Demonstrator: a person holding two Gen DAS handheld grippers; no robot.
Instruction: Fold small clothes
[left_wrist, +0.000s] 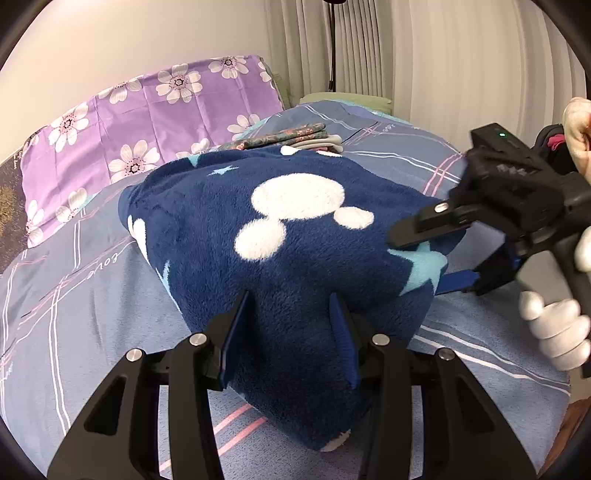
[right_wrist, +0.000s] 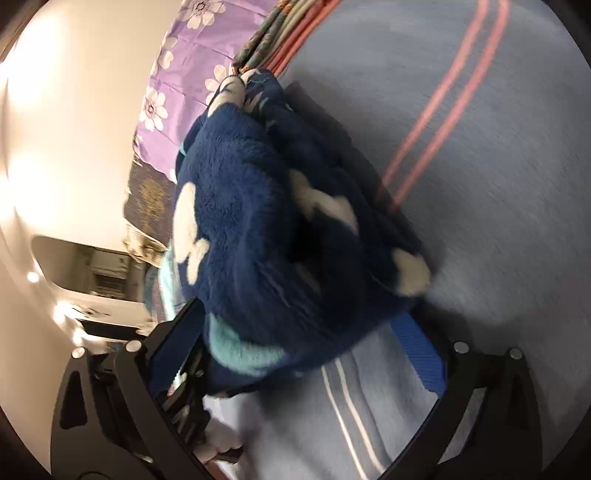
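A navy fleece garment (left_wrist: 280, 236) with white mouse-head shapes and pale blue stars lies bunched in a thick fold on the bed. My left gripper (left_wrist: 290, 314) straddles its near edge, with fleece between its blue pads (left_wrist: 343, 332). My right gripper (left_wrist: 421, 258) comes in from the right, one finger above and one below the garment's star corner. In the right wrist view the same garment (right_wrist: 266, 236) fills the gap of the right gripper (right_wrist: 306, 332), which stands wide around the fleece.
The bed has a blue-grey plaid sheet (left_wrist: 74, 314). A purple flowered pillow (left_wrist: 147, 110) lies at the head. A stack of folded clothes (left_wrist: 295, 138) sits behind the garment. White curtains (left_wrist: 461, 55) hang at the far right.
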